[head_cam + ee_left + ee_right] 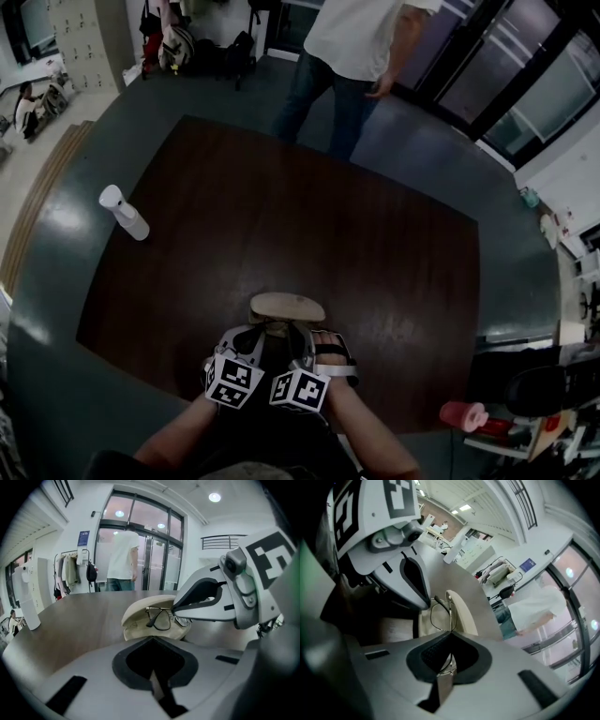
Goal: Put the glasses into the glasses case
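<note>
Glasses (161, 619) hang at the open mouth of the case (139, 612), thin dark frame upright, one lens between the raised lid and the base. Whether they touch the lining I cannot tell. The right hand-held gripper (446, 664) has its jaws closed on the frame; in the right gripper view a bit of thin metal shows pinched where they meet, with the lens standing just above, in front of the pale case lid. The left hand-held gripper (153, 673) is closed too, jaws pressed together with nothing between them, and it points at the case from just beside.

In the head view the case (286, 306) lies on the dark brown worktop (328, 216) near its near edge, and both grippers crowd in side by side right behind it, marker cubes towards the camera. A white spray bottle (125, 213) stands well apart near the left edge of the worktop. A person (361, 37) in a white top and jeans stands on the floor beyond the far edge.
</note>
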Available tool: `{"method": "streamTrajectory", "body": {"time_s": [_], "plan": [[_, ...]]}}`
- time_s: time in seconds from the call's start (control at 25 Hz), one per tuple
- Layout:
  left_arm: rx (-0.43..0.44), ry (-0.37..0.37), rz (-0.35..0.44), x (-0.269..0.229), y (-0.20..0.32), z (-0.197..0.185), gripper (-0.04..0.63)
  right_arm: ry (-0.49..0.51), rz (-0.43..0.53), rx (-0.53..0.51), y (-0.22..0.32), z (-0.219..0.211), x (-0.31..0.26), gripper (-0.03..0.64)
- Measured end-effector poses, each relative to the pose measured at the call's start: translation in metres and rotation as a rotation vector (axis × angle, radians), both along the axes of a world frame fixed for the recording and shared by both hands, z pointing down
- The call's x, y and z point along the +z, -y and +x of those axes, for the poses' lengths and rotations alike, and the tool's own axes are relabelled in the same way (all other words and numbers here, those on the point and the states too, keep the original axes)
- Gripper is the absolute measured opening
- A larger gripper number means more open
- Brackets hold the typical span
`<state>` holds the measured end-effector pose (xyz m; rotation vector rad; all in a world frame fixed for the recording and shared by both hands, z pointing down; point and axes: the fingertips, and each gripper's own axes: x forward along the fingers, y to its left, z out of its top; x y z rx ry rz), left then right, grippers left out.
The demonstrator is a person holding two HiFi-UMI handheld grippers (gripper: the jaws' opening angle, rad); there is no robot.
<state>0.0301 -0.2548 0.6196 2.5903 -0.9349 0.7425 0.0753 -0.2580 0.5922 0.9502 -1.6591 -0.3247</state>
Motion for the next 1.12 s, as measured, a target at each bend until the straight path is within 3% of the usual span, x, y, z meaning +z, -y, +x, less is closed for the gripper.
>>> {"method": "streamTrajectory", "body": {"time_s": [0.44, 1.12], "plan": [[-0.004, 0.005, 0.008, 0.000, 0.003, 0.000, 0.003, -0.077, -0.059, -0.054, 0.011, -0.009, 0.026, -0.012], [0.017, 0.005, 0.008, 0.000, 0.005, -0.002, 0.003, -0.028, -0.075, -0.020, 0.020, -0.011, 0.042, -0.009]]}}
